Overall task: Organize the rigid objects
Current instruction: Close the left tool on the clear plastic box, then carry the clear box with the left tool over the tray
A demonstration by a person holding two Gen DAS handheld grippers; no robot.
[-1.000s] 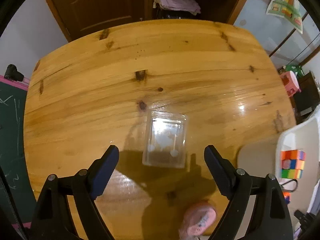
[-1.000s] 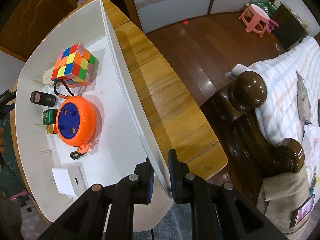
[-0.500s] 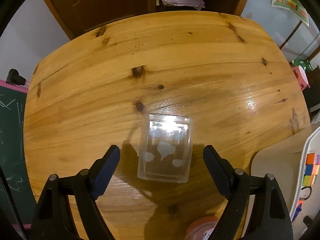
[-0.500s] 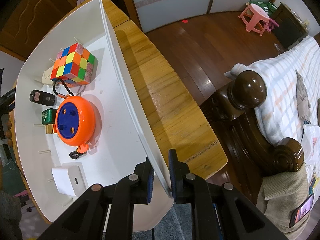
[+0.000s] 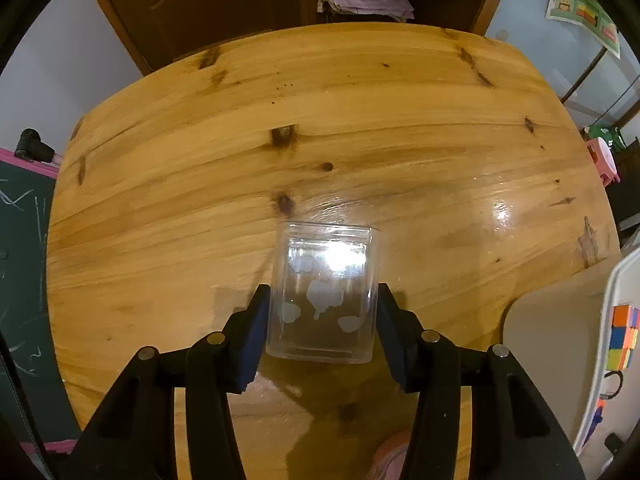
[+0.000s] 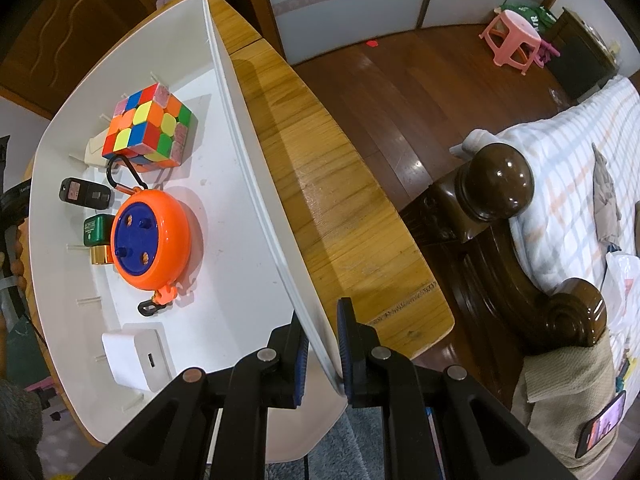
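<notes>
A clear plastic box (image 5: 326,264) with pale stickers stands on the wooden table (image 5: 280,100). My left gripper (image 5: 323,300) points down over it, its jaws closing, and both blue pads touch the box's sides. My right gripper (image 6: 322,316) is shut on the rim of a white tray (image 6: 248,184). In the tray lie a Rubik's cube (image 6: 150,128), an orange and blue cord reel (image 6: 150,236), a white charger block (image 6: 136,354), a black key fob (image 6: 84,192) and a small green item (image 6: 98,230).
The tray's edge (image 5: 616,292) shows at the right of the left wrist view. A pink object (image 5: 394,456) sits near the table's front edge. A dark wooden bed frame (image 6: 500,184) stands right of the table, a pink stool (image 6: 514,36) on the floor beyond.
My left gripper's jaws have closed in from wide apart onto the sides of the clear box, which now looks larger and closer. The right gripper and the tray have not moved.
</notes>
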